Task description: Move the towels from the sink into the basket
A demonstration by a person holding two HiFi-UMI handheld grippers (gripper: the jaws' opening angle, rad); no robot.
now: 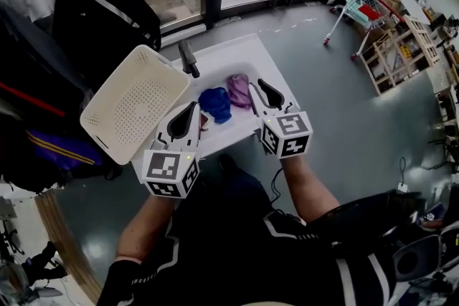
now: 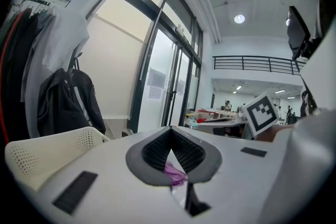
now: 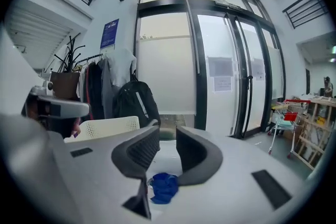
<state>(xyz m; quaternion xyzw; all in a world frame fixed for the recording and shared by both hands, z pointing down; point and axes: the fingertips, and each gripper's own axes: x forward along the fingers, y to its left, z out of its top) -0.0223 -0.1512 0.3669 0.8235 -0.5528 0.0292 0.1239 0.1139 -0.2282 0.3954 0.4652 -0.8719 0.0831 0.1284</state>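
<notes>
A white sink (image 1: pixel 267 62) holds a blue towel (image 1: pixel 215 104) and a purple towel (image 1: pixel 239 89) side by side. A cream perforated basket (image 1: pixel 133 104) leans at the sink's left edge. My left gripper (image 1: pixel 188 111) hovers over the sink's near left rim, shut with nothing in it. The left gripper view shows its tips (image 2: pixel 170 134) meeting, with the purple towel (image 2: pixel 175 173) below them. My right gripper (image 1: pixel 262 86) hangs above the sink's right side, just right of the purple towel. Its jaws (image 3: pixel 168 139) stand a little apart, with the blue towel (image 3: pixel 164 186) below them, untouched.
A dark faucet (image 1: pixel 188 57) stands at the sink's back left. A black backpack (image 1: pixel 107 3) hangs behind the basket. Glass doors (image 3: pixel 226 71) lie beyond the sink. A small shopping cart (image 1: pixel 362 7) and a wooden shelf (image 1: pixel 401 46) are at the far right.
</notes>
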